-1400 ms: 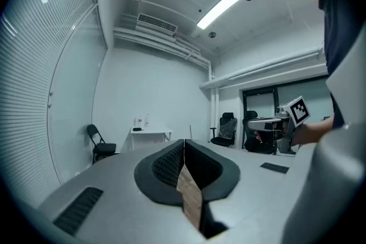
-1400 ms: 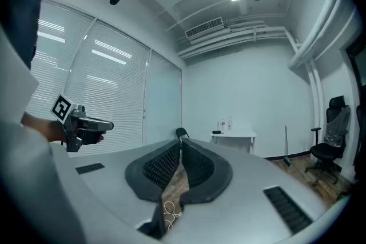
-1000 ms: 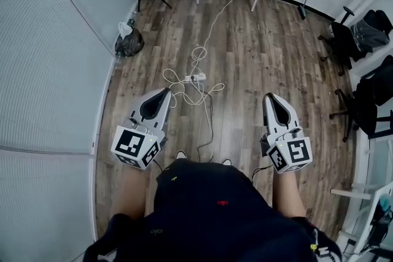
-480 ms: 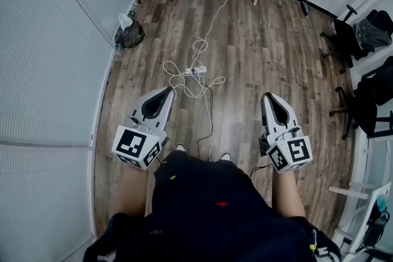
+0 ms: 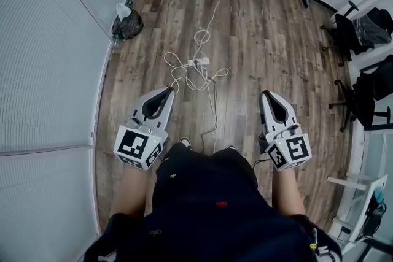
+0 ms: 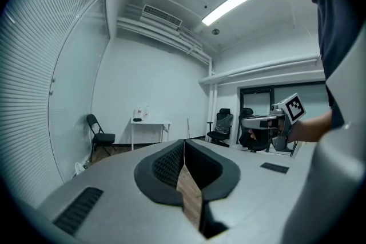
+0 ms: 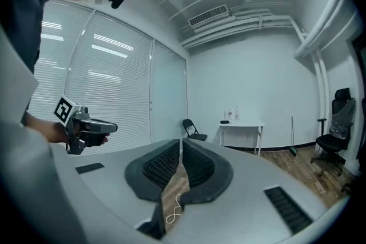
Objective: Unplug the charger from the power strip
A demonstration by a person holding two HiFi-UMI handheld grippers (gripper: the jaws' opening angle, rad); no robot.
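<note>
Wood-plank floor is where the job sits: the white power strip lies flat on it, well ahead of the person and amid a loose tangle of white cable. The charger should be plugged into that strip, but in the head view it's too small to pick out for sure. A darker spot on the strip may be it.

Step in hand, as I read it: the approach, nothing more. Neither gripper is anywhere near the strip, and the unplugging itself is not yet begun.

Next move, approx.: get down toward the floor and bring both grippers over the strip. One would pin the strip body so it can't lift or slide. The other would need its fingers spread first, then closed on the charger's body – not its lead – for a straight pull out of the socket.

Fingers:
- left gripper – fingers pressed together at the tips, nothing between them. Only bare floor shows through the gap behind the tips.
- right gripper – fingers likewise pressed together and empty. Its own view shows a loop of the white cable on the floor through that gap, far off and not touched.

Both are held roughly level, one on either side of the person's body, and touch nothing.
</note>
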